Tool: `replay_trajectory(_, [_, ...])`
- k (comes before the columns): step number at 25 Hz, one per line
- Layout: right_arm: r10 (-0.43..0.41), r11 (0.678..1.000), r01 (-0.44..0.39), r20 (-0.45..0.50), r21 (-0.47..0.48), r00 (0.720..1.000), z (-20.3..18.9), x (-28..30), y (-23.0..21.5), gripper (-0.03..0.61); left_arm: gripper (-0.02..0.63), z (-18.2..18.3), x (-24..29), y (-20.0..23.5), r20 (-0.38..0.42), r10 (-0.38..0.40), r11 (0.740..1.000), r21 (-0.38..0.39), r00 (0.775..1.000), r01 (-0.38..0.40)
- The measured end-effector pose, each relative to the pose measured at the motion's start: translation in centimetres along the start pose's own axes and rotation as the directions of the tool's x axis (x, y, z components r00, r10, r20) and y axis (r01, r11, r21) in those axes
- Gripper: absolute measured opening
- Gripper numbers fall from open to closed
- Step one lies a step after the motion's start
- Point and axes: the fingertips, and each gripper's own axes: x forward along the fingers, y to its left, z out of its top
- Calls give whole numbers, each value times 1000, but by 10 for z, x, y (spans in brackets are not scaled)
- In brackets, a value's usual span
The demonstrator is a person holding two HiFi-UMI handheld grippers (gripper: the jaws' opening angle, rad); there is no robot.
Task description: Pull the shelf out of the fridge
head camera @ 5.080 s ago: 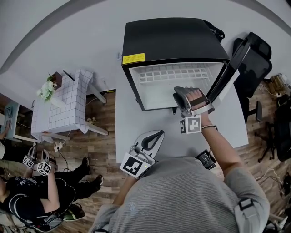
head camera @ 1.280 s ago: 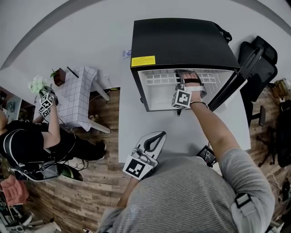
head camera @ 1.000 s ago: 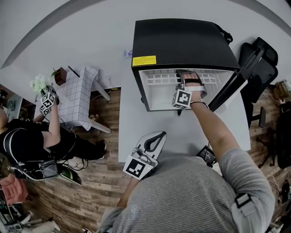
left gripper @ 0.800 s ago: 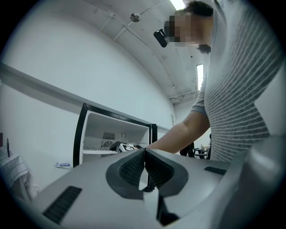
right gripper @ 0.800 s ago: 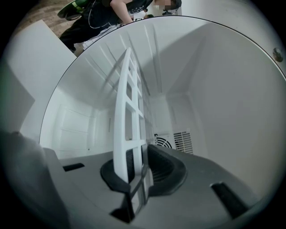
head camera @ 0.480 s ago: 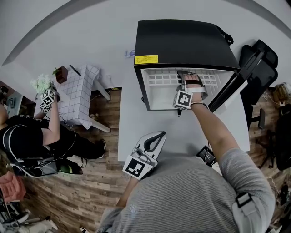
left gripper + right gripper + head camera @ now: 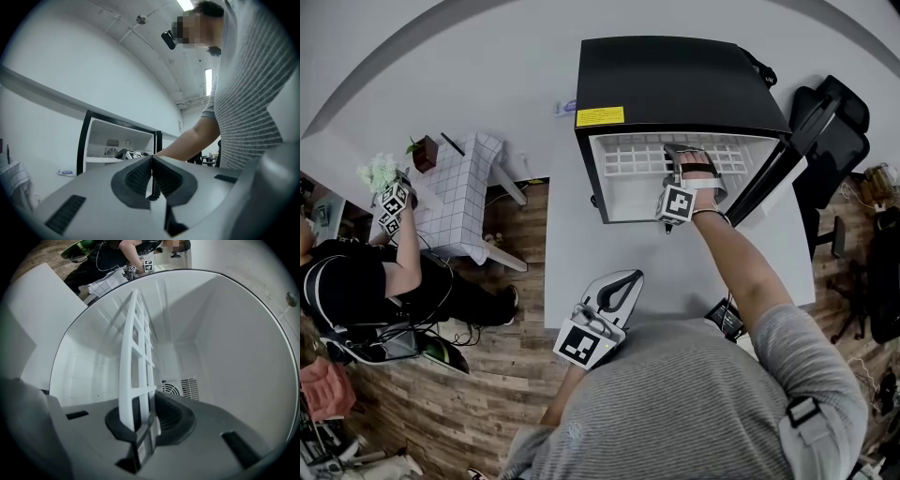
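A black mini fridge (image 7: 675, 80) stands on the white table (image 7: 609, 272) with its door (image 7: 769, 169) swung open to the right. Inside lies a white grid shelf (image 7: 628, 155). My right gripper (image 7: 680, 155) reaches into the fridge and is shut on the shelf's front edge. In the right gripper view the shelf (image 7: 136, 348) runs edge-on between the pads of that gripper (image 7: 145, 404). My left gripper (image 7: 619, 279) rests low by my body, shut and empty. The left gripper view shows its jaws (image 7: 151, 161) pressed together, with the fridge (image 7: 117, 145) beyond.
A black office chair (image 7: 839, 122) stands right of the fridge door. A small black device (image 7: 727, 319) lies on the table near my right elbow. Left of the table are a low stand with a checked cloth (image 7: 459, 202) and another person (image 7: 356, 281) holding marker cubes.
Five seconds ago my right gripper was in front of the fridge; now it is inside, gripping the shelf. Over the last second a little more of the grid shows. The left gripper stays put.
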Motion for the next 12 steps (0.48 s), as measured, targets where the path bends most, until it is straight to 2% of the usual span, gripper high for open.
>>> replay_trajectory(12, [-8,1000,8,-3,-8,1000,5,-20,2,34,12,1,-10,-9,-2,-21,1000,-7,1000,21])
